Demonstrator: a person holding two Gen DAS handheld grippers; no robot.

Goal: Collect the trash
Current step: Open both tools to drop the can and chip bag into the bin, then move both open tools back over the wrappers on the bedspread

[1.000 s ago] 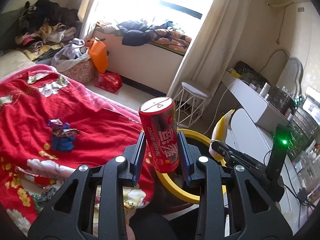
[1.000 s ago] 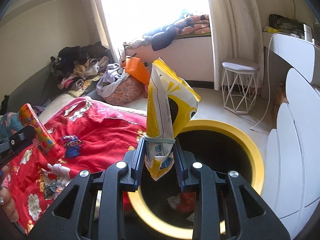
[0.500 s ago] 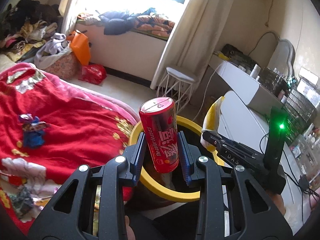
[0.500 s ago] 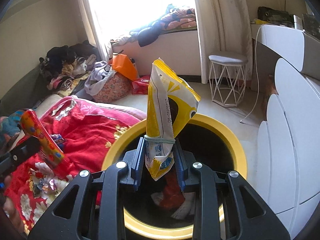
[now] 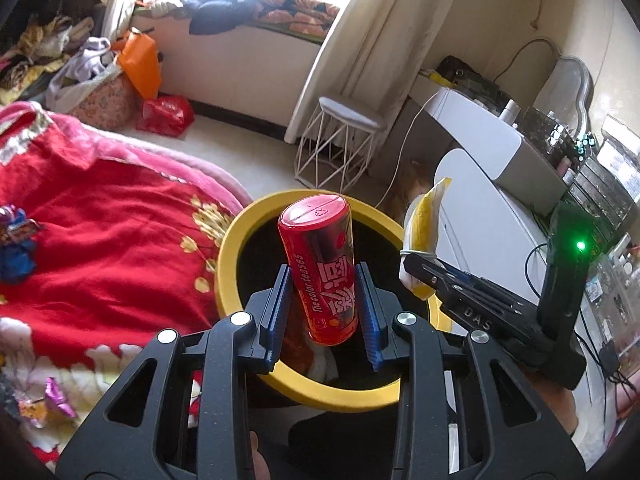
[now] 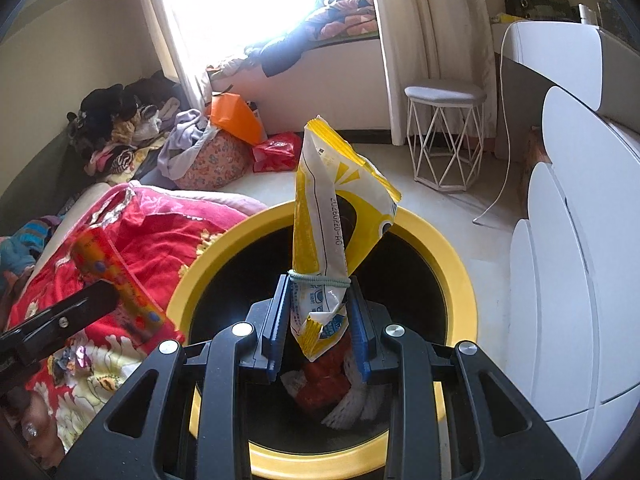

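Observation:
My left gripper (image 5: 326, 312) is shut on a red cylindrical can (image 5: 322, 268) and holds it upright over the yellow-rimmed black bin (image 5: 228, 264). My right gripper (image 6: 320, 316) is shut on a yellow and white snack bag (image 6: 332, 216) tied with a rubber band, held over the same bin (image 6: 456, 272). The bin holds red and white trash (image 6: 332, 388). The right gripper and its bag (image 5: 424, 224) show at the right of the left wrist view. The can (image 6: 116, 276) shows blurred at the left of the right wrist view.
A bed with a red blanket (image 5: 100, 240) lies left of the bin, with small wrappers (image 5: 16, 240) on it. A white wire stool (image 5: 340, 140) stands beyond the bin. A white dresser (image 6: 572, 240) is on the right. Clothes and bags (image 6: 208, 148) pile under the window.
Both grippers have moved from beside the bed to over the bin's opening, each still holding its item. The bin now fills more of both views.

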